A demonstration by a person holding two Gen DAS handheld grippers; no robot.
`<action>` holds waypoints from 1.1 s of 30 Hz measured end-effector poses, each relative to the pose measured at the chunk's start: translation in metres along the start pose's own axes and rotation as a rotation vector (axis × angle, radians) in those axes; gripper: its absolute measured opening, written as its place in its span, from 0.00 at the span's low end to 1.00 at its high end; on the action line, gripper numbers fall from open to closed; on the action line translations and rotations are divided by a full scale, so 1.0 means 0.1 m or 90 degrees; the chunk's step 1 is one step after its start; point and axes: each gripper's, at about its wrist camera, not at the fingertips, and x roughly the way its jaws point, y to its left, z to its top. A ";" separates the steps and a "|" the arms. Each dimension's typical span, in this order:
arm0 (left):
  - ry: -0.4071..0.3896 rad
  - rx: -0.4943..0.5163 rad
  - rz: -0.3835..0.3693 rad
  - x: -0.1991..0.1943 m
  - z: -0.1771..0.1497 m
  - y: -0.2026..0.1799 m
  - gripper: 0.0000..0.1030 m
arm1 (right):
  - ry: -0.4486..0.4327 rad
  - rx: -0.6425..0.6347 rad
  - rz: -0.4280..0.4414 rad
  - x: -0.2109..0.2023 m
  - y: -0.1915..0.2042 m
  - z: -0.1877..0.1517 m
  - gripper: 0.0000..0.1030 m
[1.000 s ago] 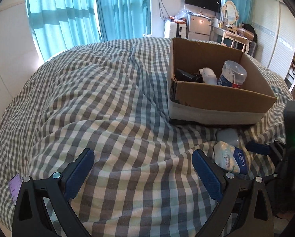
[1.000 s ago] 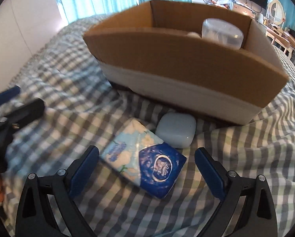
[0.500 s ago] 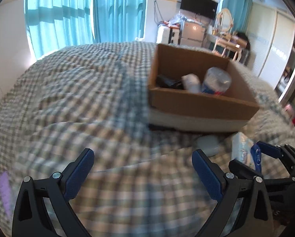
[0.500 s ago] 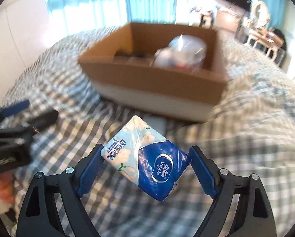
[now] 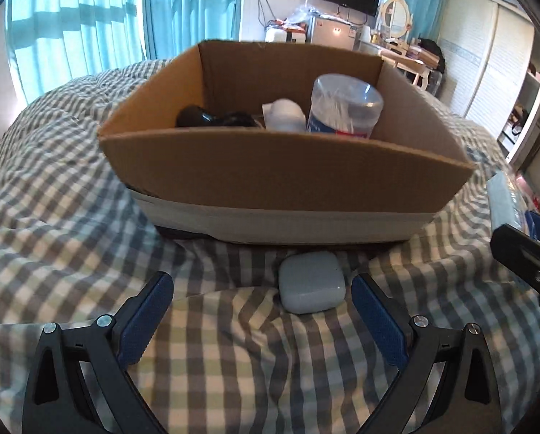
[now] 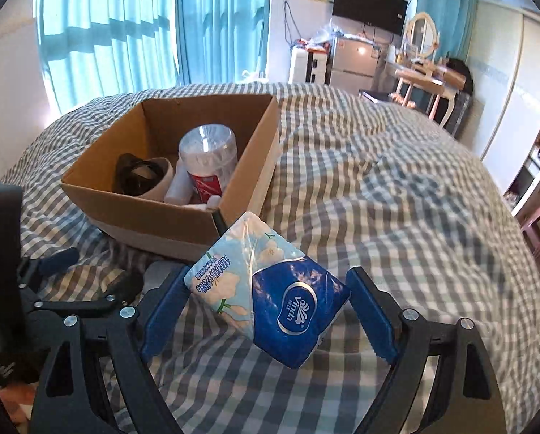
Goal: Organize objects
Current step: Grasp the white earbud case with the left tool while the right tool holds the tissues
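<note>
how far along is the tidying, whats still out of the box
Done: the cardboard box already holds a clear jar, a white bottle and a black item. In hand: the right gripper is shut on the tissue pack, lifted off the bed. Left: the small grey case lies on the checked bedcover before the open left gripper.
</note>
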 end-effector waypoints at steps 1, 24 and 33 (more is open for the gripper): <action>0.004 0.008 0.002 0.06 -0.01 -0.03 0.98 | 0.004 0.003 0.006 0.01 -0.01 -0.03 0.84; 0.068 0.032 -0.072 0.33 -0.16 -0.18 0.49 | 0.034 0.031 0.032 0.21 -0.10 -0.17 0.85; 0.080 0.009 -0.094 -0.09 -0.27 -0.04 0.49 | 0.019 -0.008 -0.002 0.00 0.14 -0.29 0.84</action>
